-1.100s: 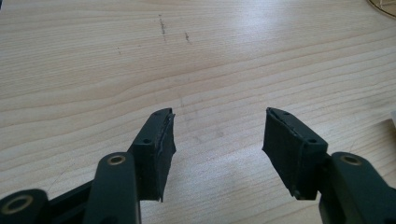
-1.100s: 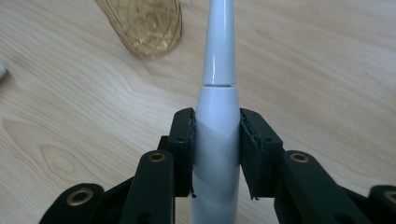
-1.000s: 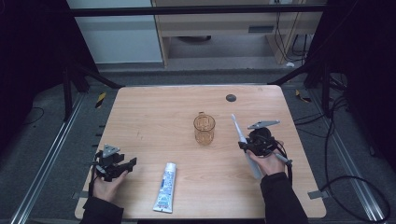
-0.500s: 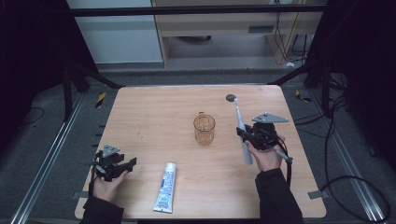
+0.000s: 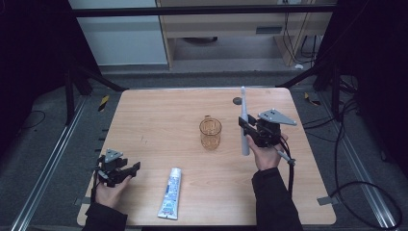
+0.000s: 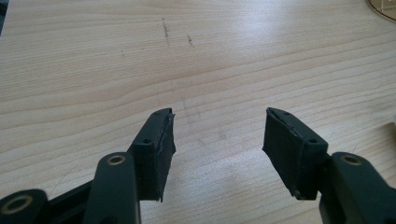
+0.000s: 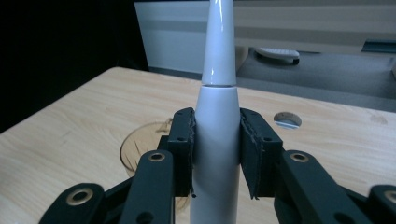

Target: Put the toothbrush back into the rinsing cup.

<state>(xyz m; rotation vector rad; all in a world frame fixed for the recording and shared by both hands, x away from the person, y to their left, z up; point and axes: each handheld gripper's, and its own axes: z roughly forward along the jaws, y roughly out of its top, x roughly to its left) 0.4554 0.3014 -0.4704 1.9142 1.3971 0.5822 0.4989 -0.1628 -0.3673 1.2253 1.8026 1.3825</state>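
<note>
The electric toothbrush point(image 5: 245, 126) stands nearly upright above the right half of the table point(image 5: 159, 120), head uppermost, clear of the wood. The right gripper point(image 5: 246, 129) clamps its white handle: in the right gripper view both black pads point(image 7: 182, 140) press against the body of the toothbrush point(image 7: 217, 140) from either side, just below the seam where the narrow neck begins. Just to the left of the brush in the high view stands an amber glass cup point(image 5: 210, 133), upright on the table, apart from the brush; in the right gripper view the cup's rim point(image 7: 140, 144) lies behind the left jaw. A toothpaste tube point(image 5: 170, 193) lies flat near the front edge. At front left the left gripper point(image 5: 129, 169) rests low, its jaws wide apart over bare wood point(image 6: 215, 135), holding nothing.
</note>
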